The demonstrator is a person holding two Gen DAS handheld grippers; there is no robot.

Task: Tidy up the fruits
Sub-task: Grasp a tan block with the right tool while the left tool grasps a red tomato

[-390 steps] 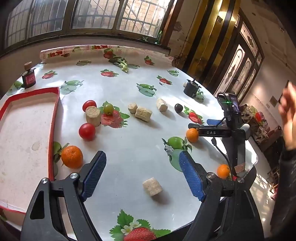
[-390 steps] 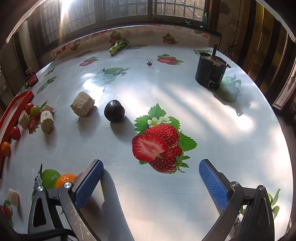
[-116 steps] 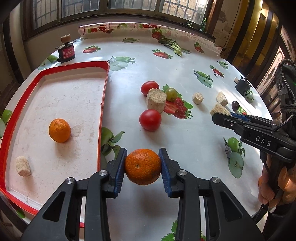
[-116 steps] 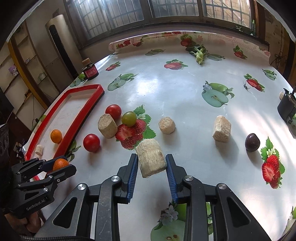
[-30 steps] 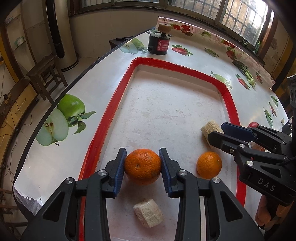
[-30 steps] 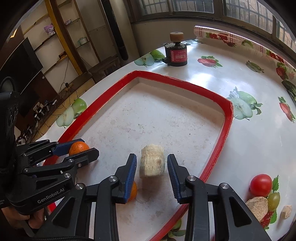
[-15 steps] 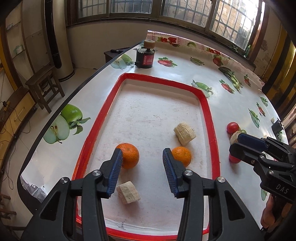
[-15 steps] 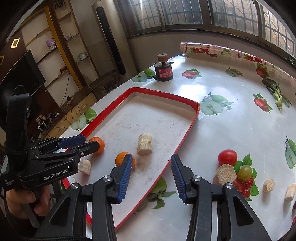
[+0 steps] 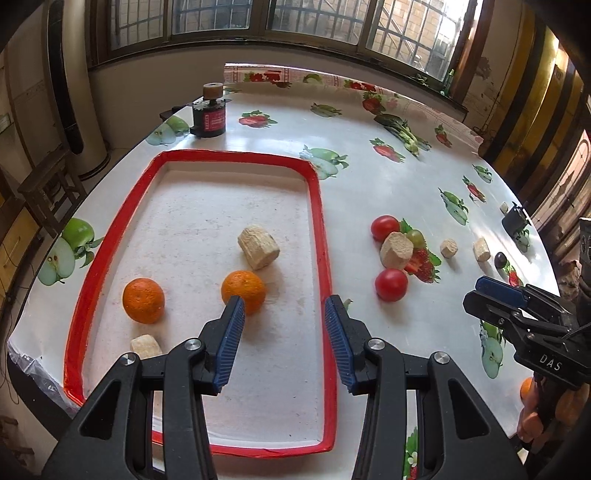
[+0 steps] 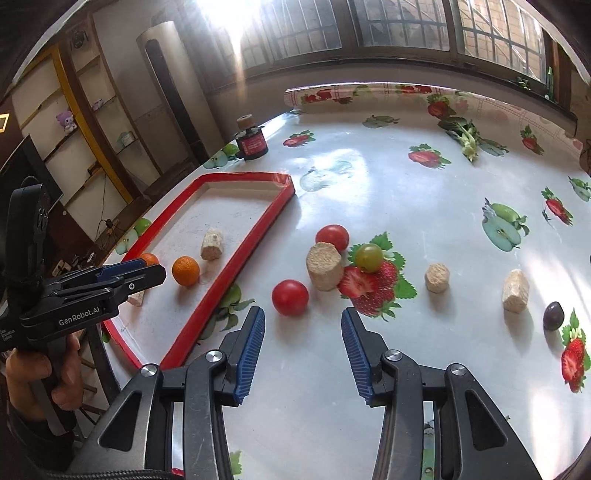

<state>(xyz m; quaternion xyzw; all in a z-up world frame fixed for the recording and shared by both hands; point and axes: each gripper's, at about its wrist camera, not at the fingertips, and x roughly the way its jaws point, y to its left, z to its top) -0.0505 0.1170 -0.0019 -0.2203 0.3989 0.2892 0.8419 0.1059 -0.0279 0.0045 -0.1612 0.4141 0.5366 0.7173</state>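
Glossy fruit-print tablecloth [image 9: 369, 192], red-rimmed tray [image 9: 317, 206]

Bright window [image 10: 236, 14] glare (fisheye edges dark)

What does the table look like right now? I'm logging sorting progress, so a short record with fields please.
tray: red-rimmed tray on the fruit-print table
in tray: two oranges, two pale corn-like chunks
outside tray: two tomatoes, green grape, dark plum, three pale chunks
left tool: open, empty, above the tray
right tool: open, empty, above the table near the closer tomato
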